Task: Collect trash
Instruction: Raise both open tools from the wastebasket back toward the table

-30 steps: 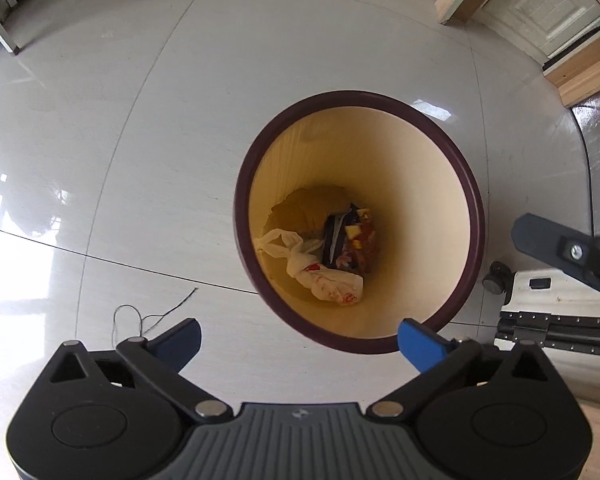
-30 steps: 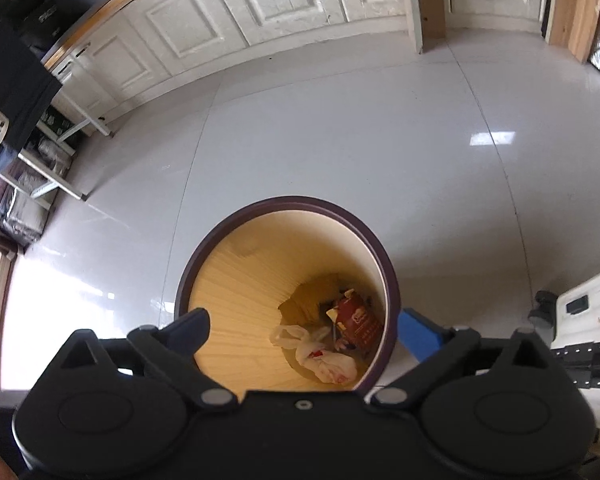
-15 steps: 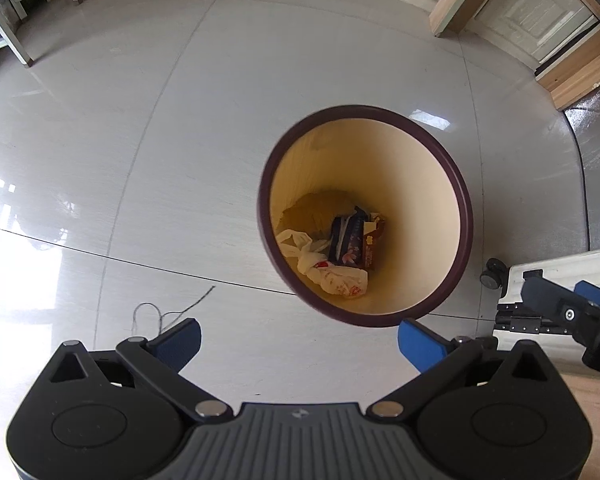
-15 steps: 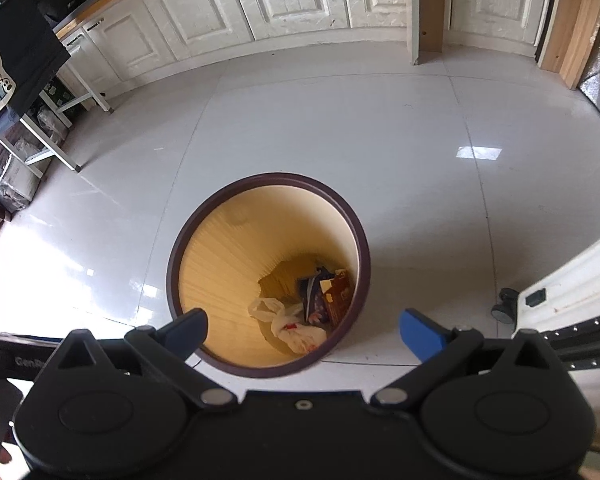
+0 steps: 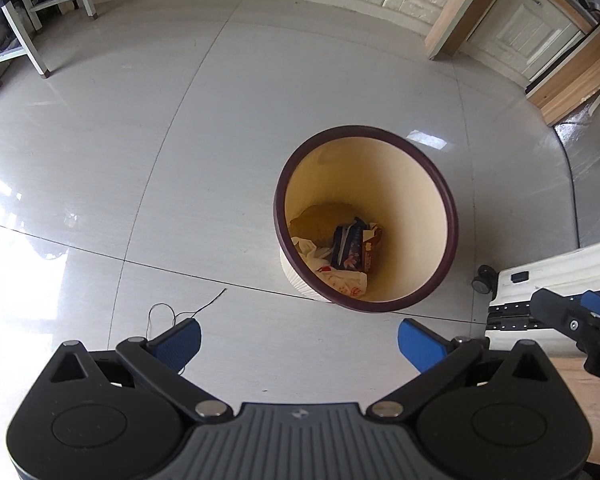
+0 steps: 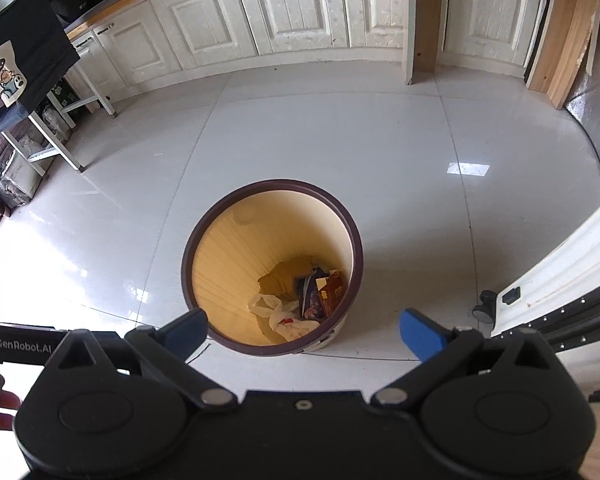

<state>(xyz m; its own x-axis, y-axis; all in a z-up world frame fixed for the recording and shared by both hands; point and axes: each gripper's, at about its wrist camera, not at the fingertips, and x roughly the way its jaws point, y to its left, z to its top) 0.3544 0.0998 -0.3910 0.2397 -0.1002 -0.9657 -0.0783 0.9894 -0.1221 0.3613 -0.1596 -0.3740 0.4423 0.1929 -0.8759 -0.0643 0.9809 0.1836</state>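
While both grippers (image 5: 298, 340) (image 6: 302, 330) gape empty, round ribbed bin (image 5: 446, 216) holds crumpled plastic bag (image 5: 342, 280), glossy wrappers (image 5: 352, 246).

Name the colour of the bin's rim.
Dark maroon-brown, around a cream-yellow inside; the trash bin's rim shows best in the left wrist view.

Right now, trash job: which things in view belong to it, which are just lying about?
Job:
- trash bin, dark rim, on the floor
- white plastic bag inside it
- snack wrappers inside it
- left gripper and right gripper, both open and empty

Lying about:
- thin wire on the floor
- white cabinets
- white wheeled unit
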